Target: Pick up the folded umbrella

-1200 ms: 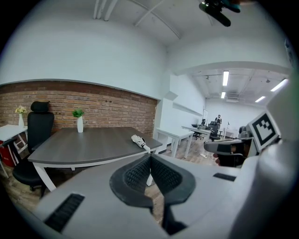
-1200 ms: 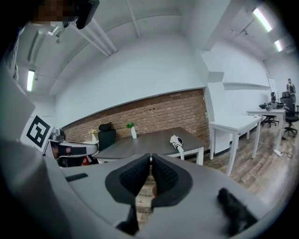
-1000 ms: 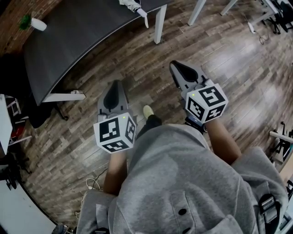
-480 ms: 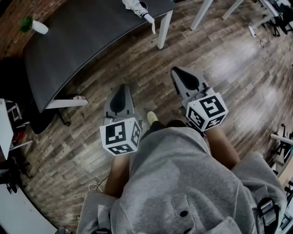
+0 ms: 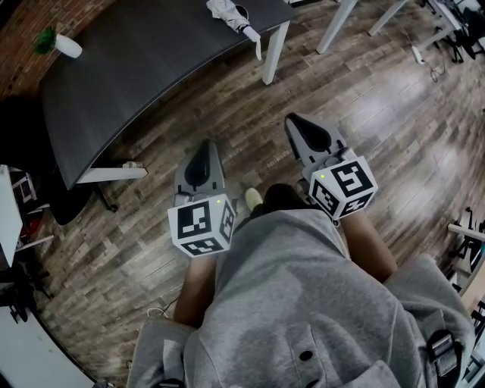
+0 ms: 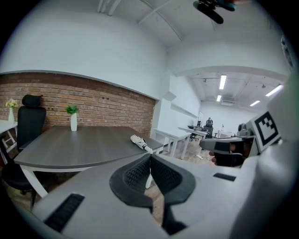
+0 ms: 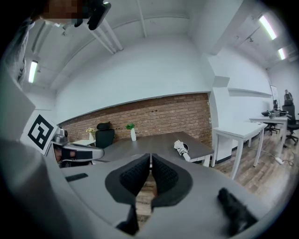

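The folded white umbrella [image 5: 233, 17] lies near the right end of the dark grey table [image 5: 136, 61], its handle sticking over the edge. It also shows as a small umbrella [image 6: 140, 142] in the left gripper view and an umbrella [image 7: 181, 149] in the right gripper view. My left gripper [image 5: 201, 151] and right gripper [image 5: 292, 121] hang over the wooden floor, well short of the table. Both point toward it. Each has its jaws shut with nothing between them.
A white vase with a green plant [image 5: 56, 42] stands at the table's far left. A black office chair [image 6: 25, 122] sits beside the table. White desks [image 7: 247, 135] stand to the right. A white table leg [image 5: 274, 51] drops below the umbrella. My shoe [image 5: 253, 198] shows between the grippers.
Both grippers and the person have moved forward toward the table. The umbrella now sits lower in the head view. The jaws stayed shut.
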Motion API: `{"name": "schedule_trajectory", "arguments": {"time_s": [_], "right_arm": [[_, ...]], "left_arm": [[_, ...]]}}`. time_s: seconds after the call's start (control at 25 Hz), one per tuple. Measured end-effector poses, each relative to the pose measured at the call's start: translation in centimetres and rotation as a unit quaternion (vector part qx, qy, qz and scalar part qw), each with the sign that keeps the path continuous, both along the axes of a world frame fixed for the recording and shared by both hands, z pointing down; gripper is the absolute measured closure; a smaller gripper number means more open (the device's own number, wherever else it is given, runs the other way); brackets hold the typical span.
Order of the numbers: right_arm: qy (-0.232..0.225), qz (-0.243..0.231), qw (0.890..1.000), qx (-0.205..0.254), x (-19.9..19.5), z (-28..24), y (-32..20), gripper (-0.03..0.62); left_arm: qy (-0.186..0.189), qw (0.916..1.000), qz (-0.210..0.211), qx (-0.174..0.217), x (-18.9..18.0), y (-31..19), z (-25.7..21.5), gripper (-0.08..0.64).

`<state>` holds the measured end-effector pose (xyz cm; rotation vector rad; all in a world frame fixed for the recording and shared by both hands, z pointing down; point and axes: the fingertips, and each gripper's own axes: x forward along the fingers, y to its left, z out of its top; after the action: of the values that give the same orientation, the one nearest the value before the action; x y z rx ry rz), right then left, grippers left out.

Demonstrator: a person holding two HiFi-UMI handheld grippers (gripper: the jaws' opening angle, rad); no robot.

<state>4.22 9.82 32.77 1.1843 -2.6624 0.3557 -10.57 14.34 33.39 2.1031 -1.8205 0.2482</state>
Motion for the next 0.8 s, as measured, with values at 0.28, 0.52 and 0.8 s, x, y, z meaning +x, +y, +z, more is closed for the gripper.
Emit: {"name": "schedule_trajectory", "arguments": {"time_s": [0.28,0.52,0.8], "right_arm": [[0.001,0.004,1.000,-0.001,0.4,-0.2,-0.3,0.563],[-0.003,0.013,1.000,-0.007,0.6,0.4,-1.0,0.563],[-0.007,0.020,1.000,-0.008,0.5,0.6,-2.9,0.563]], "left_arm": [[0.002,1.0000,0.009,-0.002,0.6,-0.4,-0.2,0.546],[-0.003,0.9998,0.020,-0.008,0.9,-1.0,0.0,0.546],[-0.006,0.9998,0.018,-0.009,0.3,-2.4,0.3,0.546]]}}
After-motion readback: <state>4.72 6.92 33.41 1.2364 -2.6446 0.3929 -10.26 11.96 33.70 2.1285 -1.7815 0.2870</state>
